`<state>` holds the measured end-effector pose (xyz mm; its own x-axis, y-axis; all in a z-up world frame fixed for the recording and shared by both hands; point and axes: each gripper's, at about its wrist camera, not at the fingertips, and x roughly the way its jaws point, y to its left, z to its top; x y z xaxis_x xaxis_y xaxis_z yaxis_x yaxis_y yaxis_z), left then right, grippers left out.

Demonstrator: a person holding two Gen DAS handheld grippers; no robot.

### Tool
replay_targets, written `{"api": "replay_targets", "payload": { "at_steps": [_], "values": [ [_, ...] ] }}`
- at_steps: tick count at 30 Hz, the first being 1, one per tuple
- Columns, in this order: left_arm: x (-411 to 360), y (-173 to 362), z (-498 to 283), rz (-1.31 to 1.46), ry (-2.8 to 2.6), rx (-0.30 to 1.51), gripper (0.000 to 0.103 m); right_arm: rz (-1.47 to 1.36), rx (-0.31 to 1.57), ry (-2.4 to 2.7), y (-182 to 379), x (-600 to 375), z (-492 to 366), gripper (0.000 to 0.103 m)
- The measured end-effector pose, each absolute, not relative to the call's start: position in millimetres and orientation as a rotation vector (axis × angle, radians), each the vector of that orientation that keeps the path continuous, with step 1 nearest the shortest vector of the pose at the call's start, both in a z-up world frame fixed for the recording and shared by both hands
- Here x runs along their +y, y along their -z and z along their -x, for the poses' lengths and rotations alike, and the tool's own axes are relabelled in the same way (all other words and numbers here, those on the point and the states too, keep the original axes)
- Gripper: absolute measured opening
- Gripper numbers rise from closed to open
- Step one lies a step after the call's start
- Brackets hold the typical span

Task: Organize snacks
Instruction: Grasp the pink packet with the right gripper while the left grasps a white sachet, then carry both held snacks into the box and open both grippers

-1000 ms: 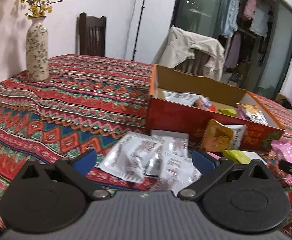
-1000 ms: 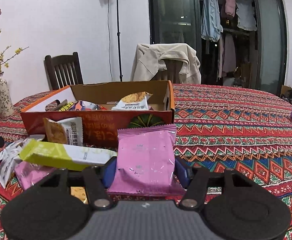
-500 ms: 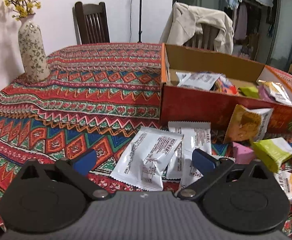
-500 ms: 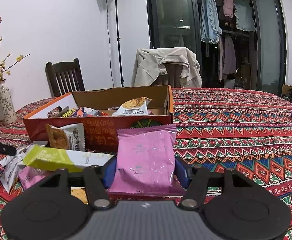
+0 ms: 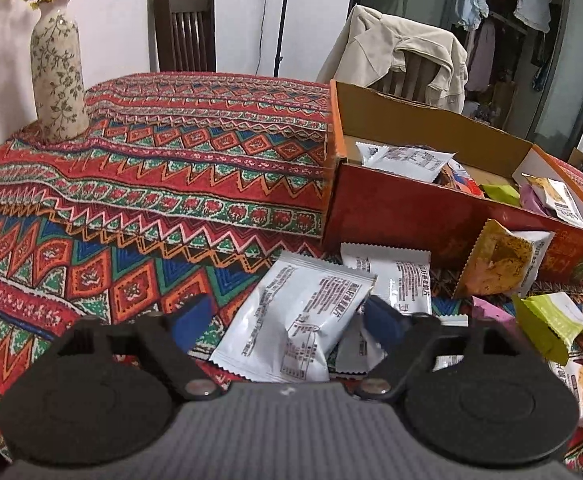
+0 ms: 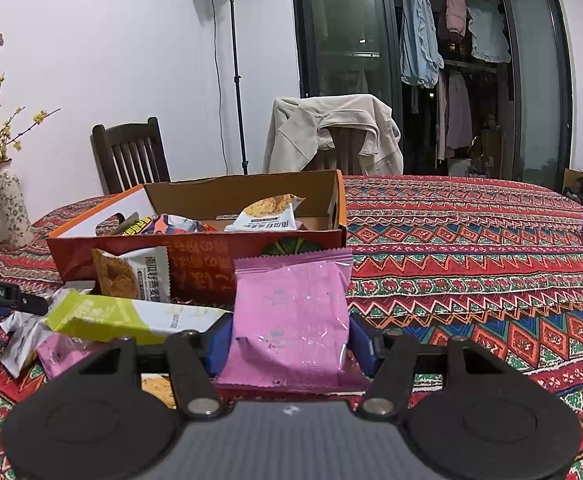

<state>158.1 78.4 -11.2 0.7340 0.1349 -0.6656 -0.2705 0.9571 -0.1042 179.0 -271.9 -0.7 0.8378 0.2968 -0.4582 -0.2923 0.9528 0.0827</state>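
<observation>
I am closing my left gripper (image 5: 287,318) around a white snack packet (image 5: 295,320) that is lying on the bench (image 5: 151,200), which is covered with a patterned red cloth. The packet is sitting between my two blue fingers (image 5: 383,320); the right one is at the packet's edge, while the left one is standing apart from it with bare cloth showing in the gap, so the pads are not pressing it. A second white packet (image 5: 403,276) is lying just behind the first, partly under it.

My right gripper (image 6: 289,346) is holding a pink snack packet (image 6: 291,316) upright, with both blue fingers (image 6: 217,344) pressing its sides at a middling width.

The open cardboard box (image 5: 411,216) is standing on the bench near the white packets, and several snacks are lying inside it, among them a white packet with printed text (image 5: 407,160). An orange-and-white cracker packet (image 5: 499,260) is leaning against the box's red front wall. A green-and-white packet (image 6: 123,318) is lying just beside my right gripper, over another pink one (image 6: 57,352), and is touching the packets around it.

A flowered vase (image 5: 57,80) with yellow blossoms is standing at the far left of the bench, well apart from the box. Two chairs are standing behind the bench, one of them (image 6: 331,136) draped with a beige jacket.
</observation>
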Motion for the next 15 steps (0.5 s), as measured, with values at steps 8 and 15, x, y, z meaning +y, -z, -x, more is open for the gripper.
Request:
{"api": "replay_targets", "payload": {
  "at_steps": [8, 15],
  "values": [
    [80.6, 9.9, -155.8, 0.2, -0.231, 0.687, 0.055, -0.015, 0.491, -0.308, 1.3, -272.8, -179.6, 0.06],
    [81.4, 1.3, -144.1, 0.203, -0.24, 0.636, 0.052, -0.015, 0.493, -0.303, 1.1, -273.5, -180.2, 0.06]
  ]
}}
